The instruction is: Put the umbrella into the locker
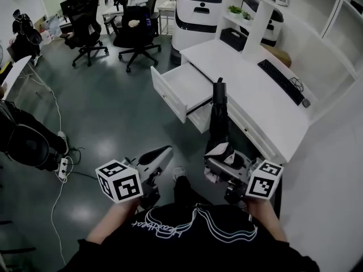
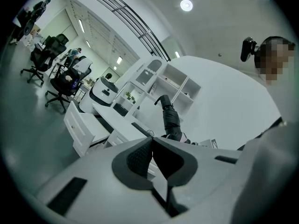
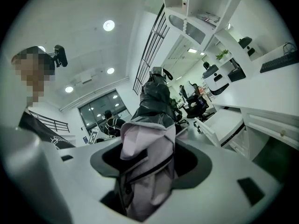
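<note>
A folded black umbrella (image 1: pixel 219 118) with a pale lilac band has its lower end clamped in my right gripper (image 1: pixel 220 166). It points forward, its handle tip near the open white drawer (image 1: pixel 182 84) of the desk. In the right gripper view the umbrella (image 3: pixel 152 125) fills the gap between the jaws of that gripper (image 3: pixel 149 164), lilac fabric bunched at the pads. My left gripper (image 1: pixel 162 154) hovers to the left of the umbrella, shut and with nothing in it. In the left gripper view its pads (image 2: pixel 140 155) meet, and the umbrella (image 2: pixel 171 121) rises to the right.
A white desk (image 1: pixel 249 95) with a keyboard (image 1: pixel 281 81) runs along the right under white shelves (image 1: pixel 255 4). Black office chairs (image 1: pixel 85 30) and a white machine (image 1: pixel 195 13) stand at the back. A cable and power strip (image 1: pixel 63 166) lie on the grey floor at left.
</note>
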A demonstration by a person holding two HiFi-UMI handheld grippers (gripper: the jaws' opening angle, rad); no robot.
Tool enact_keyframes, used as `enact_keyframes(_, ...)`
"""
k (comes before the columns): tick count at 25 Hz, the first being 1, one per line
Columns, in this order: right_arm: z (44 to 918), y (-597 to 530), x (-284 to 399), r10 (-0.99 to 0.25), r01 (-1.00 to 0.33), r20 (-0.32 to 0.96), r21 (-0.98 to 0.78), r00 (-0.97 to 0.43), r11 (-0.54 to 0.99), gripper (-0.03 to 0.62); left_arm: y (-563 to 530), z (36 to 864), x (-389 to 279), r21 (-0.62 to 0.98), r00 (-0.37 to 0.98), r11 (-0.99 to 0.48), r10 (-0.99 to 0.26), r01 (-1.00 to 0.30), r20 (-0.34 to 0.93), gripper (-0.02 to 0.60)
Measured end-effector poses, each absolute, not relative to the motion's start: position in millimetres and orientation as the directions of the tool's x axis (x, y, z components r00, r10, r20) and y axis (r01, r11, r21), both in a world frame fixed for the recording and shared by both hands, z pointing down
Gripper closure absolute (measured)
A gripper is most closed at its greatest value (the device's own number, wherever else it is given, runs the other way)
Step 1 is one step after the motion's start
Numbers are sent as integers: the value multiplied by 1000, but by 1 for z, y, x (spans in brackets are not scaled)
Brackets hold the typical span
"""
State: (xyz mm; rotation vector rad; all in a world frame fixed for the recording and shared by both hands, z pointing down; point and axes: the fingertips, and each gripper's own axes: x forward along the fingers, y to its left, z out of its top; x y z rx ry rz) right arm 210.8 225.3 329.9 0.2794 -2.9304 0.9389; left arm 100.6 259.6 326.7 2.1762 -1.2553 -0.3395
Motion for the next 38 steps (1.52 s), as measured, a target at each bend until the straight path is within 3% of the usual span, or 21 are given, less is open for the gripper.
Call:
enact_keyframes(9,341,168,177,-154,-196,120,-579,-981,791,321,213,344,57,635,486,-316,-867,-705,109,577)
enact_keyframes(25,385,-15,105,-109,-230,226,-626,-968,745,321,40,377,-14,679,458,-212,-866,-702,203,577)
enact_keyframes(38,415,-104,59,-91,-282,325,-606,-941,744,321,-42,385,-70,685,418,-177,-886,-707,202,577)
